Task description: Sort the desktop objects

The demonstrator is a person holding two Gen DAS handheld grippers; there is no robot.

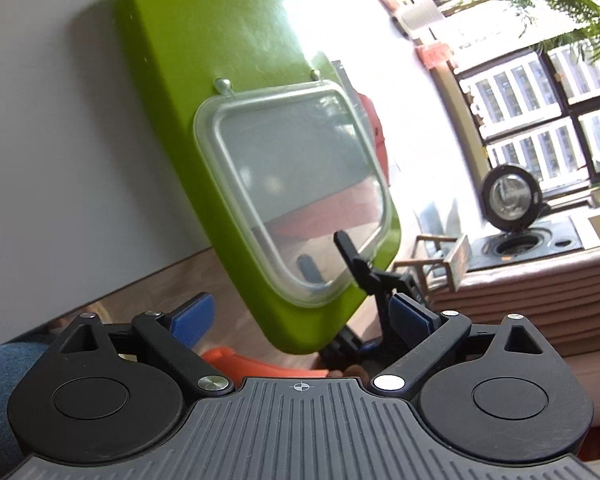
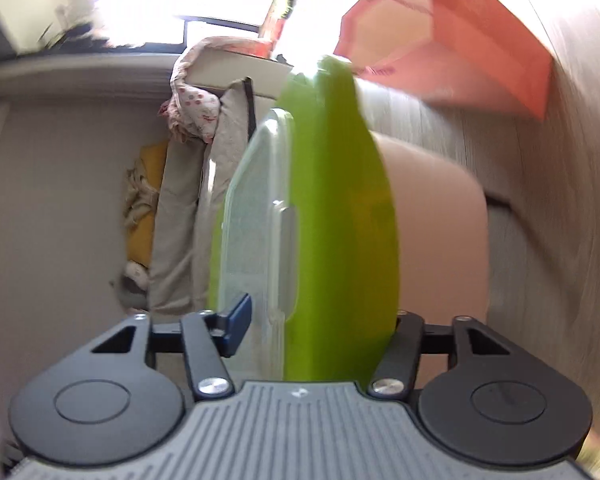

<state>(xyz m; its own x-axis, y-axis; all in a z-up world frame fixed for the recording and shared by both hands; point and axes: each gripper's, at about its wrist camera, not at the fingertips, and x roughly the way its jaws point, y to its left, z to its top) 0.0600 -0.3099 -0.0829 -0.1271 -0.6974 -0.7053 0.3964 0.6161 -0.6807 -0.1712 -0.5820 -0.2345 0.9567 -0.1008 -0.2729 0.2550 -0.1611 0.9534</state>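
A lime-green case (image 1: 220, 92) with a clear plastic window (image 1: 296, 196) hangs in the air, tilted, in the left wrist view. My right gripper (image 2: 316, 312) is shut on the case (image 2: 340, 220), seen edge-on, with one blue pad (image 2: 238, 314) against the clear side; the other pad is hidden behind the green shell. My left gripper (image 1: 300, 316) is open and empty just below the case, its blue pads (image 1: 192, 316) apart. The right gripper's black fingers (image 1: 360, 268) show at the case's lower corner.
An orange paper bag (image 2: 460, 36) lies on the wood-grain desk (image 2: 560, 160) at upper right. An orange object (image 1: 260, 364) sits below the left gripper. A window, a plant and a black fan (image 1: 510, 196) stand at right. A cloth-draped chair (image 2: 192, 160) is at left.
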